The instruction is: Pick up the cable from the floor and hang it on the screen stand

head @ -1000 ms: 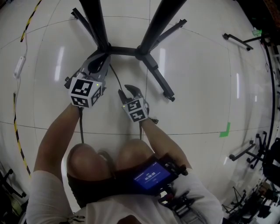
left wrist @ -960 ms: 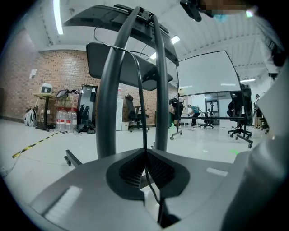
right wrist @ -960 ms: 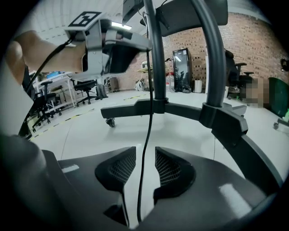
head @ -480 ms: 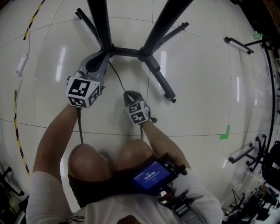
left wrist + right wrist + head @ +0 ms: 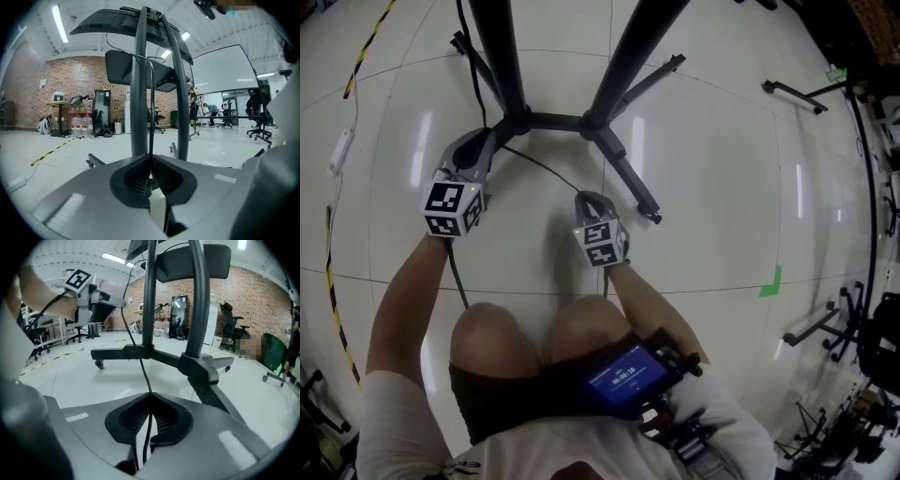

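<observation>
The thin black cable (image 5: pixel 539 167) stretches between my two grippers over the white floor. My left gripper (image 5: pixel 480 141) is shut on it beside the black screen stand's base (image 5: pixel 553 120). In the left gripper view the cable (image 5: pixel 151 117) rises from the pinched jaws (image 5: pixel 151 157) in front of the stand's poles (image 5: pixel 139 93). My right gripper (image 5: pixel 589 195) sits lower, near my knees. Its jaws (image 5: pixel 150 394) are closing, pads against the cable (image 5: pixel 143 371), which runs between them up toward the left gripper (image 5: pixel 101 294).
The stand's legs (image 5: pixel 628 178) spread across the floor ahead of both grippers. A yellow-black striped line (image 5: pixel 337 309) and a white adapter (image 5: pixel 340 150) lie at the left. Green tape (image 5: pixel 772 281) marks the floor at the right, near other black stand feet (image 5: pixel 792 91).
The right gripper's jaws went from wide open to closed around the cable. The left gripper moved left and away with the cable, pulling it straighter between the two.
</observation>
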`<state>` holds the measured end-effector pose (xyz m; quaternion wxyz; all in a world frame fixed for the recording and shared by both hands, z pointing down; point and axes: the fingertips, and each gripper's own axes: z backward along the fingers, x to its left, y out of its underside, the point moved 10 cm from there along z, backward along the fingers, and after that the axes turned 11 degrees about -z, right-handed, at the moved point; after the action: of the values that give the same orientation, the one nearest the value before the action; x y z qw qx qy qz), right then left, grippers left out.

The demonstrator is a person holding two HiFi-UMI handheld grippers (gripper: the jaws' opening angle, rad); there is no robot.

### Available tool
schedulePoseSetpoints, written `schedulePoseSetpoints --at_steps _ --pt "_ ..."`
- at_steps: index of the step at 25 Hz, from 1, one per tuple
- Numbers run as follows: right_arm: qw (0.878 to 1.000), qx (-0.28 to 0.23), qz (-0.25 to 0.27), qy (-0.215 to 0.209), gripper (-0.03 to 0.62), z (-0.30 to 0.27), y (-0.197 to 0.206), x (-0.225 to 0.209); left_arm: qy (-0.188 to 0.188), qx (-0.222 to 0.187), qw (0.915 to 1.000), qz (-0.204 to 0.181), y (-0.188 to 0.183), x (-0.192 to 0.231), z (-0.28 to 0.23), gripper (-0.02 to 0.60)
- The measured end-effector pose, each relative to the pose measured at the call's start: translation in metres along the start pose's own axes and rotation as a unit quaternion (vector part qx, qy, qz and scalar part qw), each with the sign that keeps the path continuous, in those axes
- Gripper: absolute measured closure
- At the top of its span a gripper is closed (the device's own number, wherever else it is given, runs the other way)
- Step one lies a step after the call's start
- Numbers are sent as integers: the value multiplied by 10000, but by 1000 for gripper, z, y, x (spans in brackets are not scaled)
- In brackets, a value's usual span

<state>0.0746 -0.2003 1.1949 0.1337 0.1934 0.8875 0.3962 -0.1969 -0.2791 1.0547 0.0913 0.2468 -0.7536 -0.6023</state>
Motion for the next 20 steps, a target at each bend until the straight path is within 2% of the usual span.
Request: schedulePoseSetpoints --at_steps 5,9,20 --pt "9980 -479 -51 415 563 29 -28 -25 -67 220 9996 175 17 4 6 568" --pt "9957 -718 -16 588 563 51 -44 -33 -57 224 9992 318 13 -1 12 566" --pt "9846 -1574 341 682 562 111 -120 -42 -3 -295 9995 151 -57 11 33 566"
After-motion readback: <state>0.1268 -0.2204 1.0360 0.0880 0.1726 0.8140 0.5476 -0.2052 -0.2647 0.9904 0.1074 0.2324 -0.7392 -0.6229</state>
